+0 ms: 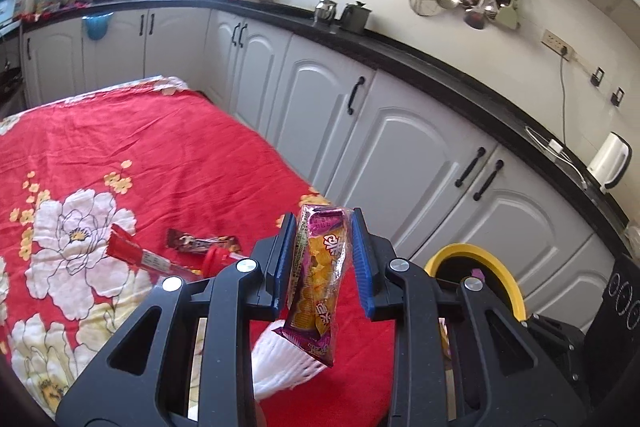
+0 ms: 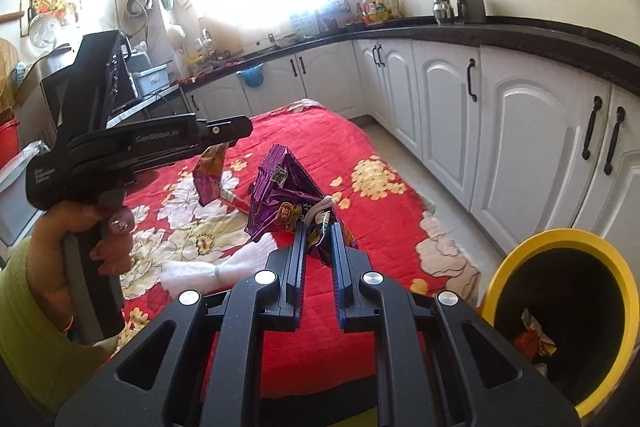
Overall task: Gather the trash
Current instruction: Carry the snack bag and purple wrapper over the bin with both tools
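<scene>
Left gripper pinching yellow snack wrapper mid-length; right gripper clamping purple bag edge. Light, crinkly, probably slippery film; pinch flat seams.

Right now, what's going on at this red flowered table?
A person is clearing snack litter with two hand-held tongs. The left tongs pinch a yellow and purple snack packet, lifted off the red floral tablecloth. The right tongs grip a crumpled purple foil bag. The yellow-rimmed black bin stands beside the table. Other wrappers lie on the cloth.
</scene>
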`<state>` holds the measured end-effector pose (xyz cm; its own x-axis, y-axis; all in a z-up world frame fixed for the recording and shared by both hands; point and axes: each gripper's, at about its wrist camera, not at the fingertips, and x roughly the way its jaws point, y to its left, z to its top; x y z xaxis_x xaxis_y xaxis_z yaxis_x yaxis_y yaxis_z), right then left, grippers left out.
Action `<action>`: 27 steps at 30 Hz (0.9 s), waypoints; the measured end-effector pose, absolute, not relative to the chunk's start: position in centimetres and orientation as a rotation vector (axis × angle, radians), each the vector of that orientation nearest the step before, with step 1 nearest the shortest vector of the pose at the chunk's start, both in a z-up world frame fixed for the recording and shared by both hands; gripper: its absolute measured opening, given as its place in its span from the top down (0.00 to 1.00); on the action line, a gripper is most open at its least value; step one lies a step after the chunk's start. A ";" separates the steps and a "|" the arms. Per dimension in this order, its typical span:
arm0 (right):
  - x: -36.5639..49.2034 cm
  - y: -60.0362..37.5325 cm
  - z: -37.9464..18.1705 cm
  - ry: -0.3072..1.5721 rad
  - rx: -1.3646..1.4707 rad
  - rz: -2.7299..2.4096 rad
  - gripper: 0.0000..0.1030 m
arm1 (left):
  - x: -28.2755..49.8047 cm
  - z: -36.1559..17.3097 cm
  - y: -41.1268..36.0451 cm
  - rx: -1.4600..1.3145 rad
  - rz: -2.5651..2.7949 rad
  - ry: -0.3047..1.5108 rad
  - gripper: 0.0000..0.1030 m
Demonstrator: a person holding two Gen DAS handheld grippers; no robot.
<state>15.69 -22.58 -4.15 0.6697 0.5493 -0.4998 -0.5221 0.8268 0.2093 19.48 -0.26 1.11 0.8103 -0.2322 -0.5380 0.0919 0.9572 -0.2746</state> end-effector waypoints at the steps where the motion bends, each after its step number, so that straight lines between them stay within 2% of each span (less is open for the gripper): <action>1: 15.6 -22.9 -4.0 0.575 0.051 0.598 0.89 | 19.3 1.3 -0.6 -0.236 -0.180 0.599 0.80; 27: 15.6 -33.0 -3.9 0.541 0.145 0.404 0.89 | 18.0 2.4 -8.6 -0.136 -0.324 0.563 0.80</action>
<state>15.55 -33.04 -3.89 0.7813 0.4099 -0.4708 -0.3346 0.9117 0.2385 18.03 -8.57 2.39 0.7966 -0.3372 -0.5017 0.2635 0.9407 -0.2139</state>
